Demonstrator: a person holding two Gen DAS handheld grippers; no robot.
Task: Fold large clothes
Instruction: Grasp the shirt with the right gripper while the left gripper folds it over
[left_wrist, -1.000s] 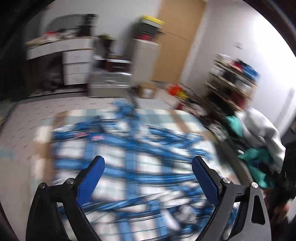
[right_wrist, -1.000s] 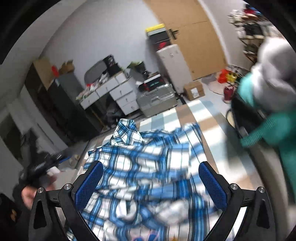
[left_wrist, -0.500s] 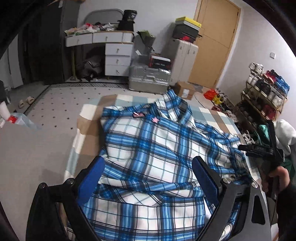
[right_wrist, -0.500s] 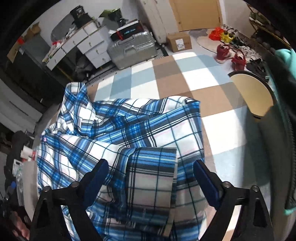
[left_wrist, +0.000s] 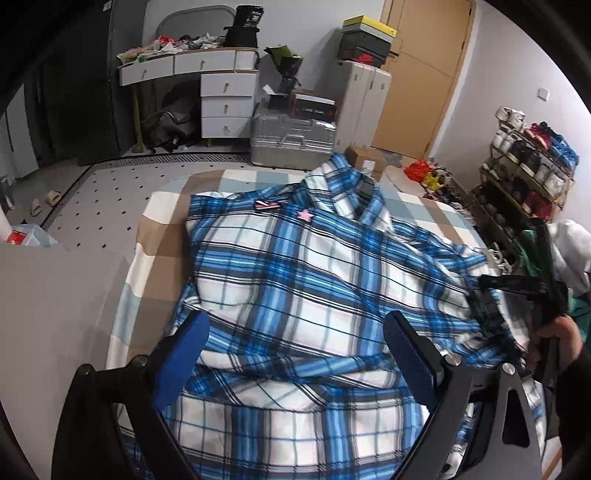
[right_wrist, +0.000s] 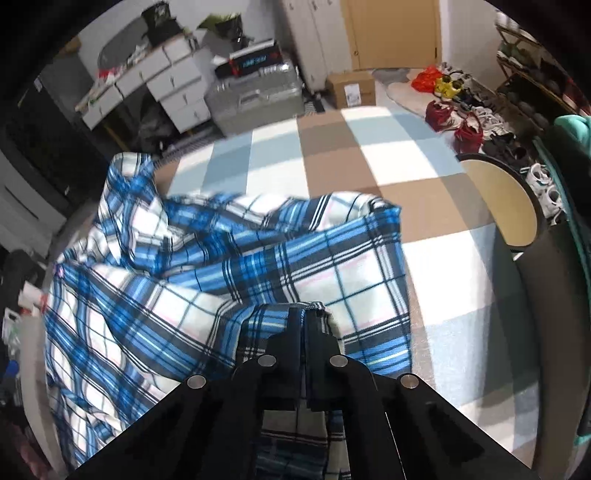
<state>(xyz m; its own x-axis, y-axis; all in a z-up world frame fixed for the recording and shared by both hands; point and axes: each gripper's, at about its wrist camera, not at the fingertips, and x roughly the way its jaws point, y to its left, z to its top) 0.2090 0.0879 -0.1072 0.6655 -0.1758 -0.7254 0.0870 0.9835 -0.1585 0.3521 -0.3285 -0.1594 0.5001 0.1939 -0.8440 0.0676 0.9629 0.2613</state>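
Pinching a fold of the shirt (right_wrist: 229, 266), right gripper (right_wrist: 306, 314) is clamped at the garment's right edge. Left gripper (left_wrist: 295, 339) hangs spread wide above the shirt's lower body, touching nothing. Shirt sprawls on the bedspread (right_wrist: 369, 147), collar far, hem near.

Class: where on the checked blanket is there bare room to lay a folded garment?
Bare checked blanket lies beyond and right of the plaid shirt, up to the round table. A narrow strip borders the shirt's left. The middle is crowded with shirt.
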